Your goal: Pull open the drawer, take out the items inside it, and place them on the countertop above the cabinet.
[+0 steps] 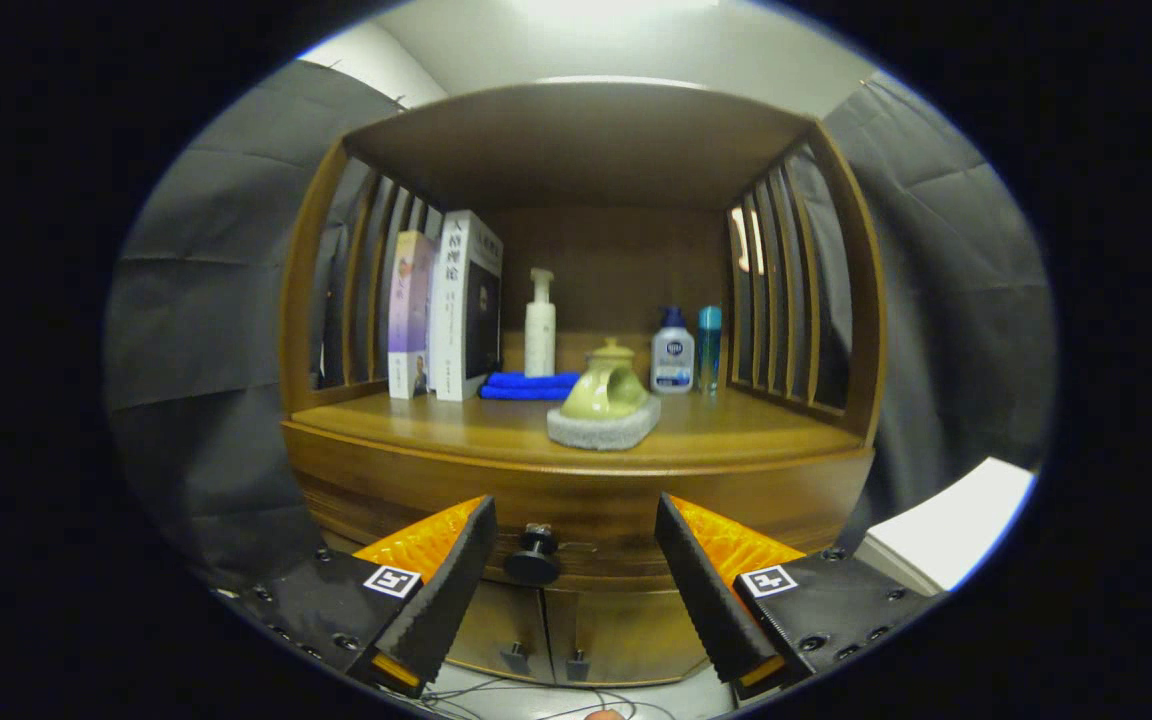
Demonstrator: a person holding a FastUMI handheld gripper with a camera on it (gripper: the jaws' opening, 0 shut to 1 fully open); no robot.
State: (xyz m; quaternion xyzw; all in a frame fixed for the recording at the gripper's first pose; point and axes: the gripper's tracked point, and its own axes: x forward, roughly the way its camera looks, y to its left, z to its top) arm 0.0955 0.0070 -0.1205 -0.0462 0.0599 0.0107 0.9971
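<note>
The hand-held gripper with black ribbed fingers and orange backs [576,555] is seen spread wide, with nothing held between its fingers. The closed wooden drawer front [596,505] of the brown wooden cabinet [841,300] is faced, and its round black knob [533,560] is found in the gap between the fingers, nearer the left one and apart from both. Below the drawer, two small cabinet doors with dark handles [546,662] are seen. On the wooden countertop [736,430] above the drawer, a yellow-green ceramic lidded pot [608,385] is set on a grey sponge pad [604,427]. Behind it are placed a folded blue cloth [528,386], a white pump bottle [540,325], two upright books [446,310], a blue-capped white bottle [673,352] and a slim teal bottle [709,345]
</note>
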